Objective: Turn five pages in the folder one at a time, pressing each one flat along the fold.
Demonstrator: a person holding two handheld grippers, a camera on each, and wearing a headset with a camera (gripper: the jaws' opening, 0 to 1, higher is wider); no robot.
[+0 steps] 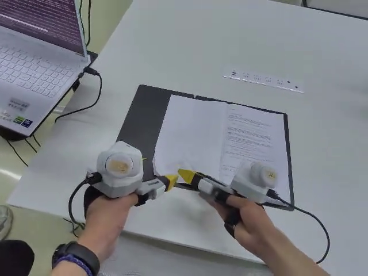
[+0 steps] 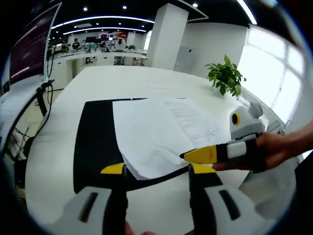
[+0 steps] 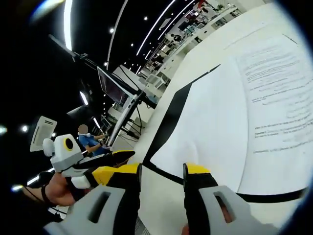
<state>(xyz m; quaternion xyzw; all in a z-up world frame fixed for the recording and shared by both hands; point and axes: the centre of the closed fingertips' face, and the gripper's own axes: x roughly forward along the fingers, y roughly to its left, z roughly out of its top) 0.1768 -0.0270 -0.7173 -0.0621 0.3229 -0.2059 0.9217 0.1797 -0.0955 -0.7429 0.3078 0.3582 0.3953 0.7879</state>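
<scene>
A black folder (image 1: pixel 141 121) lies open on the white table. A blank white page (image 1: pixel 187 138) lies across its middle, with its lower left corner over the black left cover. To its right lies a printed page (image 1: pixel 253 138). My left gripper (image 1: pixel 170 183) is at the folder's near edge, open, with the blank page's (image 2: pixel 151 142) corner just beyond its yellow tips (image 2: pixel 156 169). My right gripper (image 1: pixel 186 175) points left toward it, tip to tip. It is open with nothing between its fingers (image 3: pixel 161 171), and the blank page (image 3: pixel 210 127) lies just ahead.
An open laptop (image 1: pixel 34 52) stands at the far left with a black cable (image 1: pixel 86 103) running toward the folder. A flat white strip (image 1: pixel 261 79) lies beyond the folder. The table's near edge (image 1: pixel 172 238) runs just below the hands. A potted plant (image 2: pixel 225 73) stands at the table's far end.
</scene>
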